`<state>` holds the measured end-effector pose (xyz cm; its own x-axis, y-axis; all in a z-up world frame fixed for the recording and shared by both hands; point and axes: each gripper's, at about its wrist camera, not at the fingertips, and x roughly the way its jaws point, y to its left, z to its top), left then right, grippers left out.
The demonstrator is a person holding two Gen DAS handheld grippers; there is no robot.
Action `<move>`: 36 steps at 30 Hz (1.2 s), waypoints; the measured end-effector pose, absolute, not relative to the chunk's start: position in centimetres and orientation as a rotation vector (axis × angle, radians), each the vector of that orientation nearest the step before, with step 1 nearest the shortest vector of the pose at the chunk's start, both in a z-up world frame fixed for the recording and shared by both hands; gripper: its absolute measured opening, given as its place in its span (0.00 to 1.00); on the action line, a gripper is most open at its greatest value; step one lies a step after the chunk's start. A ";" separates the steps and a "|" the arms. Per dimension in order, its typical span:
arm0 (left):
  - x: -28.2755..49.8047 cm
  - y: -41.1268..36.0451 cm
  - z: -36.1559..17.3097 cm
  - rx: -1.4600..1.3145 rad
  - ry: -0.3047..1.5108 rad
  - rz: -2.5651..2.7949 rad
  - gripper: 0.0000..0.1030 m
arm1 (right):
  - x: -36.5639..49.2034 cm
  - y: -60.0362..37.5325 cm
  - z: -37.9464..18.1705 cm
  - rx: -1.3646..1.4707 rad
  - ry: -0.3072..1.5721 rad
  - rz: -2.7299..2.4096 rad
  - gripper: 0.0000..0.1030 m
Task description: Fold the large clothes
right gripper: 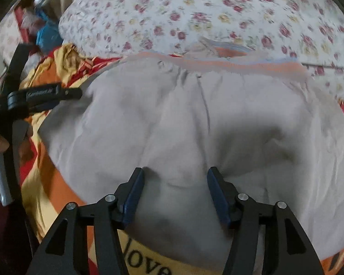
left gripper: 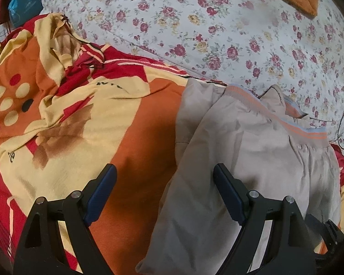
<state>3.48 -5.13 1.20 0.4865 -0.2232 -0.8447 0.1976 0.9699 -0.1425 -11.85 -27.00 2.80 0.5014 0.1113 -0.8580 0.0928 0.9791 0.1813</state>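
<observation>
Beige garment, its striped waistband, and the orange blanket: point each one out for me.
beige garment (right gripper: 172,119), right wrist view, middle of the cloth.
striped waistband (left gripper: 309,135), left wrist view, on the orange stripe.
orange blanket (left gripper: 137,142), left wrist view, plain orange patch.

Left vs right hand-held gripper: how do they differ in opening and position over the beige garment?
The left hand-held gripper is spread wider than the right hand-held gripper. The left straddles the left edge of the beige garment, one finger over the orange-and-yellow bedspread; the right has both fingers over the garment's middle. Both are open and hold nothing.
</observation>
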 end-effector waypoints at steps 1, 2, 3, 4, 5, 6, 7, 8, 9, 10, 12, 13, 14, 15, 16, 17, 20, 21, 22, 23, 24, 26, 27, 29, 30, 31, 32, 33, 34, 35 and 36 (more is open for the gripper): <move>3.5 -5.1 1.2 -0.026 1.031 -0.254 0.84 | -11.9 -27.0 3.3 0.240 1.041 0.037 0.58; 3.5 -5.1 1.1 -0.025 1.029 -0.252 0.84 | -11.9 -27.2 3.7 0.259 1.028 0.047 0.58; 3.5 -5.1 1.1 -0.026 1.027 -0.251 0.84 | -12.1 -27.4 4.1 0.281 1.007 0.052 0.57; 3.5 -5.2 1.1 -0.027 1.027 -0.251 0.84 | -12.3 -27.7 4.6 0.296 0.984 0.053 0.57; 3.6 -5.3 1.1 -0.025 1.028 -0.254 0.84 | -12.3 -28.0 4.8 0.304 0.968 0.046 0.57; 3.5 -5.2 1.1 -0.021 1.030 -0.258 0.84 | -12.4 -28.4 5.0 0.312 0.953 0.032 0.57; 3.6 -5.3 1.1 -0.019 1.032 -0.263 0.84 | -12.4 -28.6 4.9 0.319 0.951 0.023 0.57; 3.6 -5.3 1.2 -0.017 1.034 -0.268 0.84 | -12.3 -28.9 4.7 0.330 0.956 0.020 0.57; 3.6 -5.3 1.3 -0.019 1.036 -0.276 0.84 | -12.1 -29.3 4.4 0.348 0.964 0.016 0.56; 3.6 -5.2 1.3 -0.026 1.039 -0.282 0.84 | -11.9 -29.6 4.0 0.366 0.971 0.010 0.56; 4.1 -4.7 1.2 -0.075 1.068 -0.310 0.84 | -11.7 -30.1 3.5 0.394 0.980 -0.001 0.56; 4.3 -4.5 1.0 -0.102 1.087 -0.323 0.84 | -11.6 -30.3 3.4 0.405 0.980 -0.003 0.56; 4.6 -4.2 0.8 -0.131 1.107 -0.335 0.84 | -11.7 -30.4 3.4 0.407 0.978 -0.003 0.56; 5.0 -4.1 0.5 -0.152 1.125 -0.342 0.84 | -11.7 -30.4 3.4 0.407 0.976 -0.002 0.56; 5.1 -4.1 0.2 -0.158 1.134 -0.343 0.84 | -11.5 -30.5 3.4 0.407 0.974 0.001 0.57; 5.3 -4.2 -0.1 -0.154 1.141 -0.342 0.84 | -11.6 -30.6 3.4 0.408 0.973 0.004 0.57; 5.4 -4.9 -0.4 -0.130 1.149 -0.336 0.84 | -11.5 -31.0 3.3 0.424 0.965 0.014 0.57; 5.4 -5.2 -0.3 -0.124 1.144 -0.339 0.84 | -11.4 -31.2 3.3 0.430 0.964 0.018 0.57; 5.4 -5.4 -0.3 -0.118 1.138 -0.339 0.84 | -11.4 -31.3 3.3 0.437 0.962 0.022 0.57; 5.3 -5.6 -0.3 -0.110 1.132 -0.337 0.84 | -11.4 -31.4 3.3 0.442 0.959 0.022 0.57; 5.3 -5.8 -0.3 -0.101 1.126 -0.337 0.84 | -11.4 -31.6 3.4 0.447 0.954 0.024 0.57; 5.3 -6.1 -0.4 -0.092 1.122 -0.338 0.84 | -11.4 -31.7 3.5 0.451 0.942 0.021 0.57; 5.4 -6.0 -0.4 -0.094 1.124 -0.341 0.84 | -11.4 -31.8 3.5 0.453 0.936 0.020 0.57; 5.7 -5.9 -0.5 -0.110 1.136 -0.349 0.84 | -11.3 -31.9 3.4 0.459 0.934 0.023 0.59; 5.8 -5.9 -0.6 -0.128 1.141 -0.361 0.81 | -11.3 -31.9 3.3 0.463 0.935 0.023 0.59; 5.8 -5.9 -0.6 -0.137 1.145 -0.377 0.74 | -11.2 -31.9 3.2 0.467 0.939 0.022 0.59; 5.9 -6.2 -0.6 -0.137 1.155 -0.412 0.67 | -11.2 -32.0 3.1 0.469 0.941 0.021 0.59; 5.9 -6.5 -0.6 -0.134 1.166 -0.441 0.51 | -11.2 -31.9 3.0 0.470 0.941 0.020 0.59; 5.9 -6.7 -0.5 -0.134 1.181 -0.470 0.39 | -11.2 -31.9 3.0 0.467 0.940 0.019 0.59; 5.9 -7.0 -0.3 -0.131 1.188 -0.488 0.37 | -11.2 -31.8 3.1 0.466 0.939 0.019 0.59; 5.7 -7.1 -0.1 -0.122 1.184 -0.495 0.34 | -11.2 -31.8 3.1 0.466 0.937 0.019 0.59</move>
